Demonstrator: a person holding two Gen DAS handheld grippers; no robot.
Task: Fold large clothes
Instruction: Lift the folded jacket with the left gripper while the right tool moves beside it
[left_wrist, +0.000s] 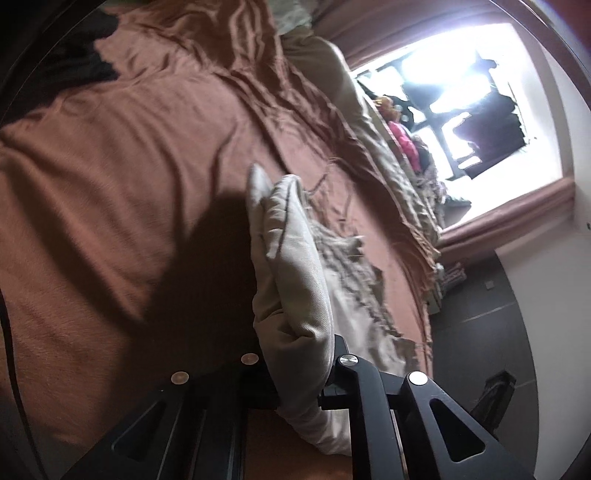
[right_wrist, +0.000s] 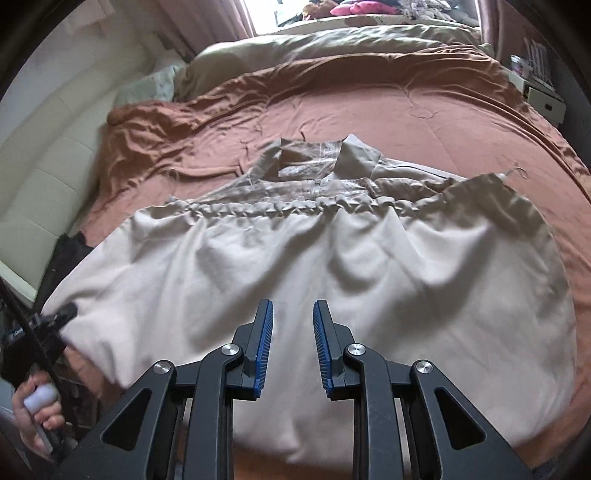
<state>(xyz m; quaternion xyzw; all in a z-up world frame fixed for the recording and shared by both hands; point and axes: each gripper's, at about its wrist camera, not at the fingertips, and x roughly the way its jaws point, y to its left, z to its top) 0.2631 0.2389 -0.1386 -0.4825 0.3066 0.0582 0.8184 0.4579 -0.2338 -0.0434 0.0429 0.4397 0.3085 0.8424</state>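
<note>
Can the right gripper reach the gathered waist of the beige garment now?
Probably yes. The right gripper is open and empty above the beige garment, and nothing lies between it and the gathered waist.

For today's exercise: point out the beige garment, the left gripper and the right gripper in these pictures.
beige garment (right_wrist: 369, 266): right wrist view, on its broad pale lower panel.
left gripper (right_wrist: 68, 309): right wrist view, at its tip, clamped on the garment's left edge.
right gripper (right_wrist: 293, 317): right wrist view, in the gap between its blue-padded fingertips.

Light: daylight from the window (left_wrist: 476, 92), blown out white.
Shadow: dark patch on the brown bedspread (left_wrist: 110, 166).
Edges: fisheye bending, black corners.
Blur: slight on cloth.
</note>
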